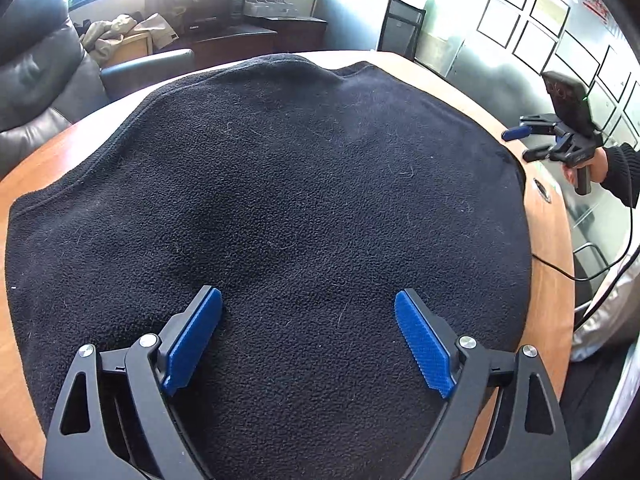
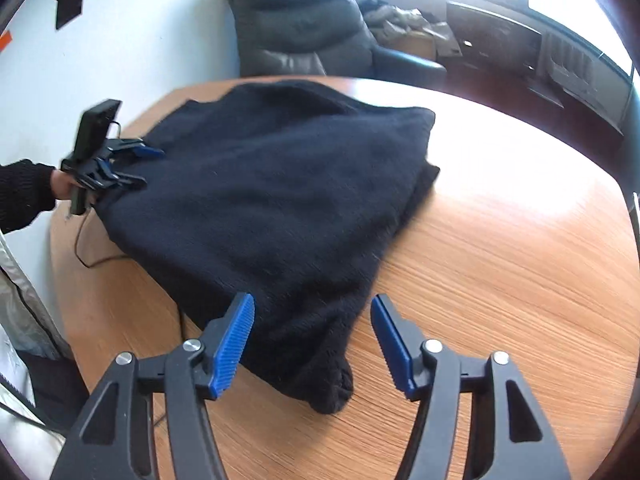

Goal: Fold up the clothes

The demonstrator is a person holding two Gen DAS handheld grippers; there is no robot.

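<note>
Both claws stand open and empty: the left claw (image 1: 308, 336) hangs over the middle of the dark fleece garment (image 1: 272, 208), pads apart and clear of the cloth, while the right claw (image 2: 312, 344) hovers above the near corner of that garment (image 2: 280, 200), nothing pinched between its blue pads (image 2: 234, 346). The garment lies spread in a rough layer across the round wooden bench (image 2: 500, 280), one edge doubled under on the right side and a thick corner bunched near the right claw.

The main risk is a partial pinch. Fleece this thick may let a claw catch only the top layer, so the fold drags unevenly and the lower layer stays behind. A cable (image 2: 92, 260) runs along the bench beside the garment's edge; it could snag or get swept under the cloth. Pulling too hard toward the bench edge might slide the whole garment off.
</note>
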